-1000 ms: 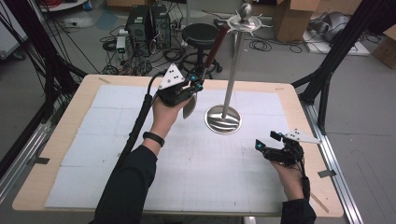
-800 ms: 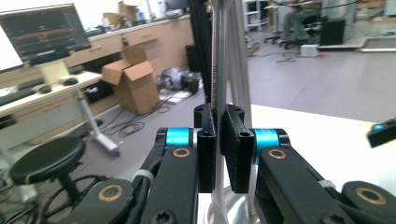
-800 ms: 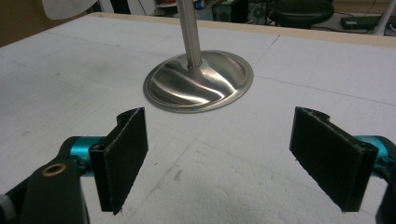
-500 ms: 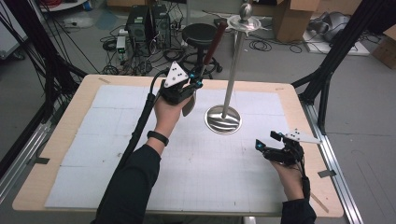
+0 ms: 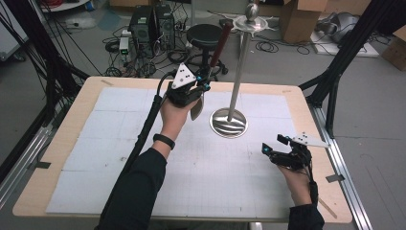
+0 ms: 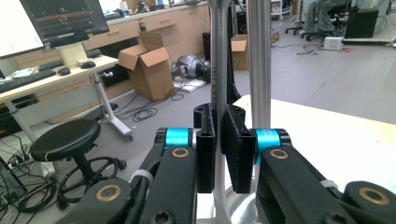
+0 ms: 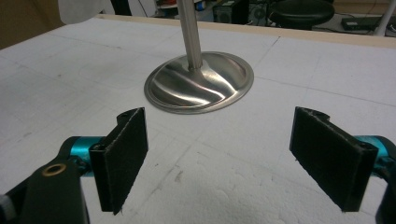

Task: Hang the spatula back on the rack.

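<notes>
A steel stand (image 5: 238,72) with a round base (image 5: 229,123) and a crossbar with a ball on top rises from the middle of the table. My left gripper (image 5: 203,86) is shut on the steel shaft of a utensil (image 5: 219,40) just left of the pole. Its dark red handle slants up toward the crossbar and its metal head hangs below my hand. In the left gripper view the jaws clamp the shaft (image 6: 217,70), with the pole (image 6: 259,60) right behind. My right gripper (image 5: 273,143) stands open low at the front right, facing the base (image 7: 201,84).
White foam sheets cover the wooden table (image 5: 297,103). A black stool (image 5: 206,36), computer cases (image 5: 151,24), cables and cardboard boxes (image 5: 306,14) sit on the floor beyond the far edge. Black frame legs (image 5: 335,72) stand at the right.
My left gripper has lifted the utensil a little and shifted it right, toward the stand's top. The right gripper has stayed put.
</notes>
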